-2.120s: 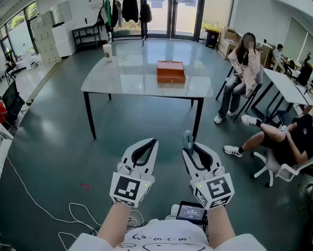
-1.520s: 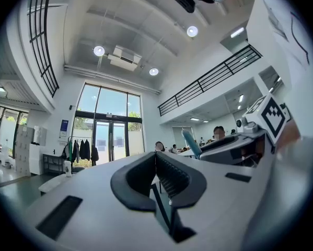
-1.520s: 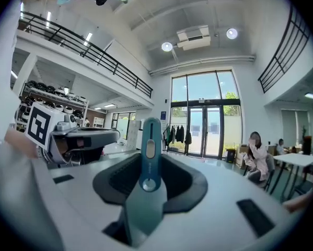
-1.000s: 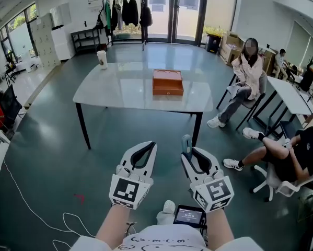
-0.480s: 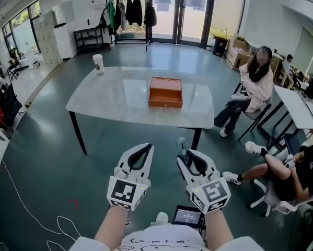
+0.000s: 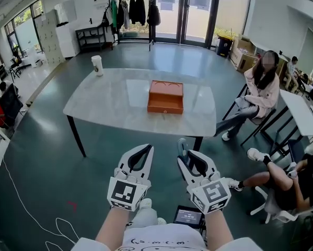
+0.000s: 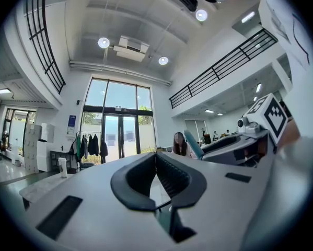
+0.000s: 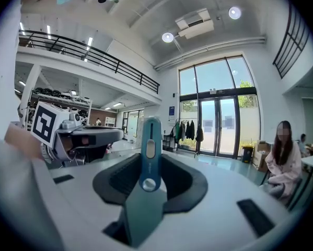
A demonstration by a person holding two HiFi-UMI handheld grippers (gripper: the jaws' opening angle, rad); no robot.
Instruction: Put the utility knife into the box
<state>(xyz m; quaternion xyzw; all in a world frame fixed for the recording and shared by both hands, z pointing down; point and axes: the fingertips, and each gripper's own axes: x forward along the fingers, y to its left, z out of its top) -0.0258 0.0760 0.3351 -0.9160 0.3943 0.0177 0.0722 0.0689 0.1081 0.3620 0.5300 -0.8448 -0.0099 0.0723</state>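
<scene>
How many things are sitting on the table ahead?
2: the orange box near the middle of the table, and a paper cup at its far left corner. None looks hidden.

Left gripper [image 6: 146, 148]: jaws pressed together, nothing between them, pointing forward.
Right gripper [image 6: 189, 153]: jaws clamped on utility knife [image 8: 148, 156], pointing forward.
Left forearm [image 6: 112, 228], right forearm [image 6: 219, 229]: bare, side by side.

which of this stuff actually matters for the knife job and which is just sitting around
Job: teal plastic utility knife; orange rectangular box; white table under it.
Lying about: white paper cup; clothes rack with dark coats; brown cardboard boxes.
</scene>
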